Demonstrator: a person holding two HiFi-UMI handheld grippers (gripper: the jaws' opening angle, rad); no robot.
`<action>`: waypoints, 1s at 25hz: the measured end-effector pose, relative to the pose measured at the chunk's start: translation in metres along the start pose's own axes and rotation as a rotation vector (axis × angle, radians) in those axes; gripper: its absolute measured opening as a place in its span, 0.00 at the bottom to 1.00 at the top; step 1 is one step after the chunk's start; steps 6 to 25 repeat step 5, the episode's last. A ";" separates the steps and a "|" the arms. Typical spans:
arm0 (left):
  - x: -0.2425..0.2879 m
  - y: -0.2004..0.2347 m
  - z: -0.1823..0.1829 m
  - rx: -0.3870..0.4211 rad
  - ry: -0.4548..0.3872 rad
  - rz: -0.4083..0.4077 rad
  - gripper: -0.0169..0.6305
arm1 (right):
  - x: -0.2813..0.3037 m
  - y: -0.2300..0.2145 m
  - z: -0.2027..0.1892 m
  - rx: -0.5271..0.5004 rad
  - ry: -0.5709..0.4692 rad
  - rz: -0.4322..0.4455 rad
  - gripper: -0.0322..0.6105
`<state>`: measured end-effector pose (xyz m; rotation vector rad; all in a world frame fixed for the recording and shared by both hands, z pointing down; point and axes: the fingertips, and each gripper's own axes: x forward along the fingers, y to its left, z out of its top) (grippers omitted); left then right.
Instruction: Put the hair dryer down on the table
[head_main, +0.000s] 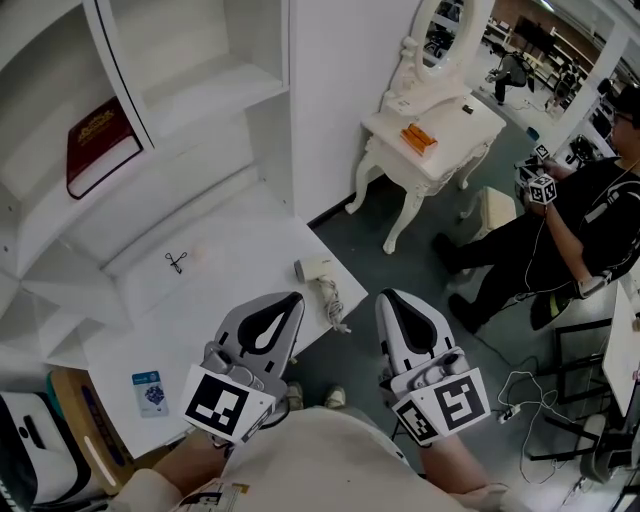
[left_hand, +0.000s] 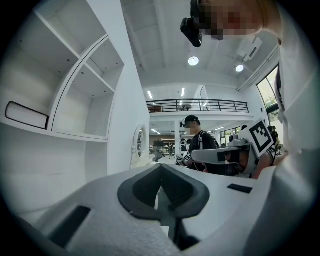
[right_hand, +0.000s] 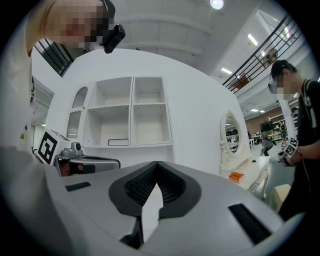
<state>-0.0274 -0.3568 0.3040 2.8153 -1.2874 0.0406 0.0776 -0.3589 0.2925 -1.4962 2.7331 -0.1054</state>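
Note:
A white hair dryer (head_main: 314, 268) lies on the white table (head_main: 230, 290) near its right edge, and its cord (head_main: 331, 306) trails toward me. Neither gripper touches it. My left gripper (head_main: 296, 297) hovers over the table's near corner, just short of the cord, jaws together and empty (left_hand: 161, 166). My right gripper (head_main: 388, 296) hangs beside it over the floor, right of the table edge, also shut with nothing held (right_hand: 157, 163). Both point level, side by side. The dryer does not show in either gripper view.
A red book (head_main: 100, 147) lies in the white shelf unit behind the table. A small black clip (head_main: 176, 262) and a blue card (head_main: 150, 392) rest on the table. A white vanity (head_main: 445, 150) with an orange item (head_main: 418, 137) stands to the right, and a seated person (head_main: 585, 225) holds other grippers.

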 end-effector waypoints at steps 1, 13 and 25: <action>0.000 -0.001 0.000 -0.008 0.002 0.000 0.05 | -0.001 0.000 0.000 0.001 0.002 0.001 0.08; 0.002 -0.002 0.003 0.005 -0.010 -0.006 0.05 | -0.004 0.000 0.001 0.000 0.004 0.002 0.08; 0.002 -0.002 0.003 0.005 -0.010 -0.006 0.05 | -0.004 0.000 0.001 0.000 0.004 0.002 0.08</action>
